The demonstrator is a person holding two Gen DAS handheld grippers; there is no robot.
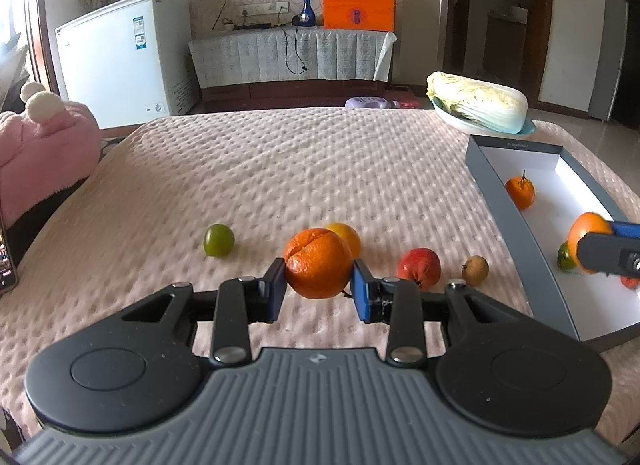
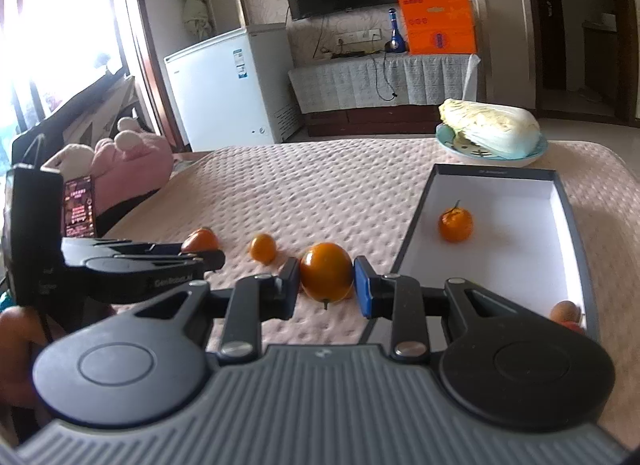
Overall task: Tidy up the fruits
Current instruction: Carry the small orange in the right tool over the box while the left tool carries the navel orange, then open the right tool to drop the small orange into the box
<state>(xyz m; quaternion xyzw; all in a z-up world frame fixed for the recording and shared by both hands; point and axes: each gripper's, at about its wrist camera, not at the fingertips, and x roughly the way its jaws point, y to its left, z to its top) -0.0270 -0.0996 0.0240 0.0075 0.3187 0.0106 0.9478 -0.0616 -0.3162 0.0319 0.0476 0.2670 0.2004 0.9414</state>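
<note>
So the left tongs (image 1: 320,289) have a big wrinkly orange (image 1: 318,263) pinched between the pads, creased on top and held just above the pink bed cover. Right behind it is a smoother yellow-orange fruit (image 1: 347,237), off to the left a little green fruit (image 1: 218,240), and to the right a red pear-ish fruit (image 1: 420,267) with a small brown round one (image 1: 475,269) just beside it. The right tongs (image 2: 326,285) are clamped on a glossy orange persimmon-looking fruit (image 2: 327,272), stem nub pointing down, near the box's left edge. Inside the grey box (image 2: 568,209), ahead and right of those tongs, sits a small stemmed tangerine (image 2: 455,223), upright on the white bottom.
</note>
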